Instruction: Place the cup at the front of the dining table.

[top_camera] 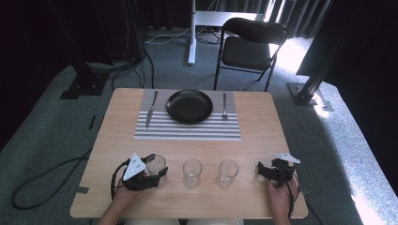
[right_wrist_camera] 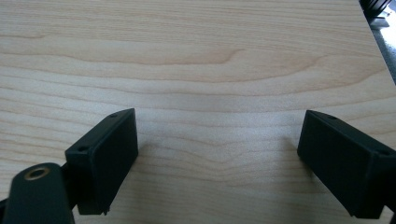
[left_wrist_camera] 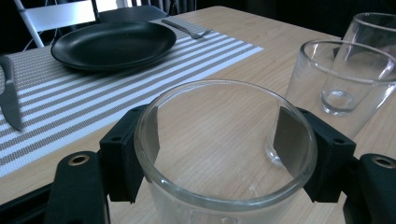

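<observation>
Here, we start at the glass in the left jaws and work outward.

Held glass: the left glass [left_wrist_camera: 224, 154] sits between the two black jaws of the left gripper [left_wrist_camera: 219, 158], one pad against each side of its wall; we see it upright, clear and empty, with wood grain showing through its base.

Place of the held glass: from the high view it stands at the near left of the table [top_camera: 263, 126], tucked against the left gripper [top_camera: 151, 169], first in a row of three.

Left fingers: pinching the glass, jaws pressed to its outside rather than its rim.

Beyond the left fingers: the middle glass [left_wrist_camera: 343, 79] stands just past the right-hand pad, empty, and the far glass [left_wrist_camera: 373, 28] rises behind it.

Same row from above: left glass [top_camera: 155, 165], middle glass [top_camera: 192, 172] and far glass [top_camera: 227, 173] stand apart from each other.

Right fingers: the right gripper [right_wrist_camera: 217, 156] has its jaws spread wide, with bare table wood [right_wrist_camera: 196, 60] between them.

Right gripper from above: the right gripper [top_camera: 277, 169] rests near the table's near right corner, beside the far glass but apart from it.

Farther out: a black plate [top_camera: 189, 106], empty, lies on a striped placemat [top_camera: 187, 129], with a knife [top_camera: 151, 109] to one side and a fork [top_camera: 224, 106] to the other.

What the left gripper view adds: the plate [left_wrist_camera: 112, 44] shows its shallow raised rim.

Off the table: a black folding chair [top_camera: 248, 47] stands on grey carpet [top_camera: 47, 117].
</observation>
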Demonstrator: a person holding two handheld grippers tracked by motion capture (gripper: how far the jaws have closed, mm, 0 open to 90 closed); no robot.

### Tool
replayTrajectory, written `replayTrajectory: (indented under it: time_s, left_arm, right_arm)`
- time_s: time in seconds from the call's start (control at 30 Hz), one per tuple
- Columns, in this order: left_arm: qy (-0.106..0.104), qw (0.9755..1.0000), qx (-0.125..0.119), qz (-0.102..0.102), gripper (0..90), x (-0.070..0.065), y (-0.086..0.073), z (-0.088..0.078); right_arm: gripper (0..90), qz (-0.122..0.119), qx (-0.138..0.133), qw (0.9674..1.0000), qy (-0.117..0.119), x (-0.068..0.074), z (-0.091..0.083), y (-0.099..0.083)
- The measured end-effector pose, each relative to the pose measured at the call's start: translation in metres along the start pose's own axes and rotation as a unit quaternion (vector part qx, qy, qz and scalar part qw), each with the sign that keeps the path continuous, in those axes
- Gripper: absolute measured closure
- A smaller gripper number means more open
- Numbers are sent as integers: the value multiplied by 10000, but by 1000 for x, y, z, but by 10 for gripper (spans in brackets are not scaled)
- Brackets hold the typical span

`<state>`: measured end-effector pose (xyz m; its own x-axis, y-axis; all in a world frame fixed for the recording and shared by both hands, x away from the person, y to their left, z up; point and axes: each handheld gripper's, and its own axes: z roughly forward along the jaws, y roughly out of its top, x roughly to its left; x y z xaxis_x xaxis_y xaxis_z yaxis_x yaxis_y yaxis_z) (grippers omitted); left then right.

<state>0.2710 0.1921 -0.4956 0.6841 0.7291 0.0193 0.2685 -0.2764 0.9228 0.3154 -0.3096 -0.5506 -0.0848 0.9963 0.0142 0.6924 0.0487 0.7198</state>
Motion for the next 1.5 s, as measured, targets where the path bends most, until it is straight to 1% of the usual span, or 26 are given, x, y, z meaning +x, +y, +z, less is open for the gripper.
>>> replayTrajectory:
  time_s: [0.1, 0.17, 0.27, 0.3, 0.33, 0.37, 0.43, 0.53, 0.63, 0.67, 0.7, 0.77, 0.8, 0.9, 0.97, 1.03, 1.07, 1.2, 1.23, 1.3, 1.33, 1.37, 1.5]
  left_arm:
    - [107, 9999, -33, -35, 292, 3, 3, -2]
    - [153, 9999, -14, -11, 292, 5, 4, -2]
    - [212, 9998, 13, -33, 292, 7, 7, -2]
    - [192, 9998, 21, -8, 292, 8, 8, -2]
    - [199, 9998, -45, 35, 292, 8, 9, -2]
    - [219, 9997, -59, 35, 292, 8, 10, -2]
    - [217, 9998, -31, 21, 292, 9, 14, 0]
    - [305, 9995, -5, 2, 292, 11, 17, 2]
    - [318, 9995, 26, -90, 292, 15, 21, 5]
    - [318, 9995, 36, -69, 292, 15, 22, 6]
    - [366, 9993, 18, -71, 292, 15, 23, 7]
    - [429, 9990, 45, -104, 292, 18, 26, 9]
    - [494, 9987, 34, -121, 292, 19, 27, 10]
    - [582, 9980, 103, -201, 292, 25, 29, 16]
    - [624, 9976, 126, -269, 292, 29, 30, 20]
    - [617, 9974, 158, -329, 292, 34, 31, 23]
    - [663, 9970, 114, -378, 292, 35, 30, 25]
    - [674, 9965, 179, -464, 292, 42, 33, 32]
    - [713, 9961, 168, -494, 292, 44, 33, 33]
    - [744, 9958, 191, -494, 292, 47, 35, 37]
    - [770, 9954, 173, -542, 292, 49, 36, 39]
    - [734, 9957, 177, -544, 292, 51, 36, 41]
    - [767, 9957, 185, -484, 292, 53, 38, 48]
  right_arm:
    - [117, 4, -8, 10000, 2, 0, 0, 0]
    - [117, 2, -6, 10000, 1, 0, 0, 0]
    - [117, 4, -5, 10000, 5, 0, 0, 0]
    - [116, -3, -6, 10000, 4, 0, 0, 0]
    - [117, -5, -5, 10000, 4, 0, 0, 0]
    - [117, -4, -6, 10000, 4, 0, 0, 0]
    - [117, -4, -5, 10000, 4, 0, 0, 0]
    - [117, -10, -3, 10000, 3, 0, 0, 0]
    - [117, -8, -4, 10000, 3, 0, 0, 0]
    - [116, -8, -3, 10000, 3, 0, 0, 0]
    - [117, -8, -3, 10000, 3, 0, 0, 0]
    - [116, -9, -5, 10000, 1, 0, 0, 0]
    - [117, -8, -3, 10000, 3, 0, 0, 0]
    - [117, -8, -3, 10000, 3, 0, 0, 0]
    - [117, -7, -3, 10000, 3, 0, 0, 0]
    - [117, -7, -3, 10000, 3, 0, 0, 0]
    - [117, -7, -3, 10000, 1, 0, 0, 0]
    - [117, -7, -2, 10000, 3, 0, 0, 0]
    - [117, -7, -3, 10000, 3, 0, 0, 0]
    - [117, -6, -2, 10000, 3, 0, 0, 0]
    - [117, -7, -2, 10000, 3, 0, 0, 0]
    - [117, -8, -3, 10000, 3, 0, 0, 0]
    - [117, -7, -2, 10000, 3, 0, 0, 0]
